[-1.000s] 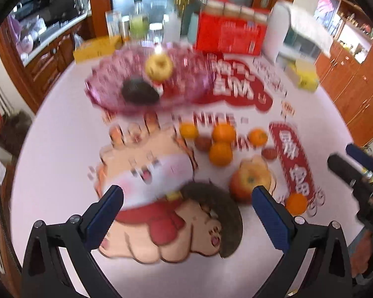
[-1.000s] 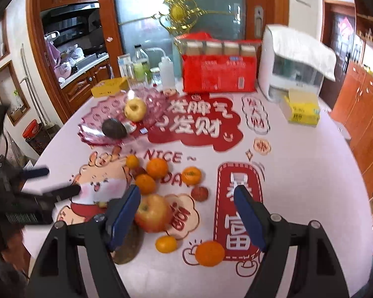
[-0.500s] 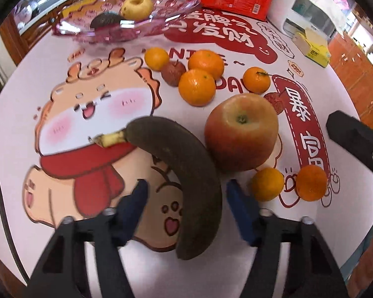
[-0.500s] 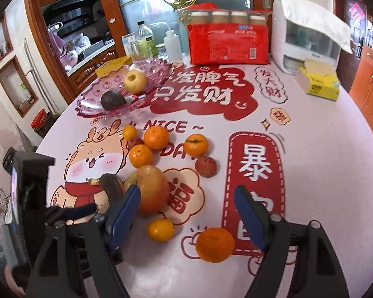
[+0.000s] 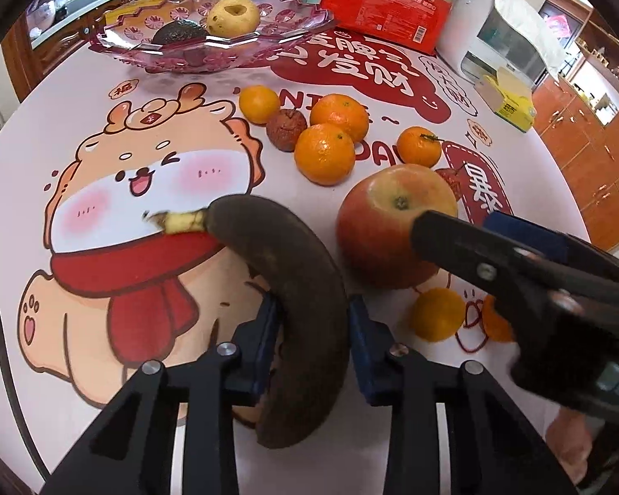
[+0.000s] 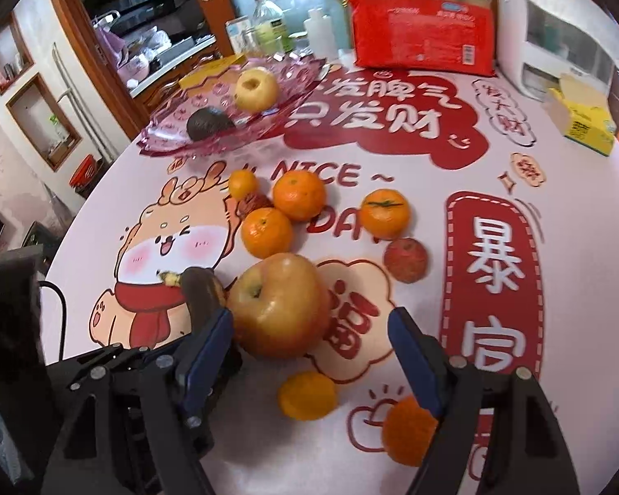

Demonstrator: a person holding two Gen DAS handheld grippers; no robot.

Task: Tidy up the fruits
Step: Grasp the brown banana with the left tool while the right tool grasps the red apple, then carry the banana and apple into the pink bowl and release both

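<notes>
Left wrist view shows my left gripper (image 5: 313,330) squeezed tight on the banana (image 5: 293,288). Its blue pads (image 5: 268,330) press both sides of the dark brown peel, and the banana lies on the table (image 5: 29,132) with its yellow stem pointing at the cartoon face. Just right of the banana sits the big apple (image 5: 388,231), and my right gripper (image 6: 309,354) reaches in from the right, with one black finger in front of the apple. From the right wrist view, my right gripper is wide and holds nothing. The apple sits between its two blue pads (image 6: 416,367), close to the left pad, but I cannot tell if that pad touches it. Two small oranges (image 6: 307,396) lie nearer to me, one partly behind the right finger. More oranges (image 5: 324,152) and two small reddish fruits (image 5: 287,130) sit in a bunch past the apple. Farther back the pink bowl (image 5: 293,24) holds a yellow apple (image 5: 233,14) and an avocado (image 5: 179,33). A red pack (image 5: 388,0) stands behind it.
</notes>
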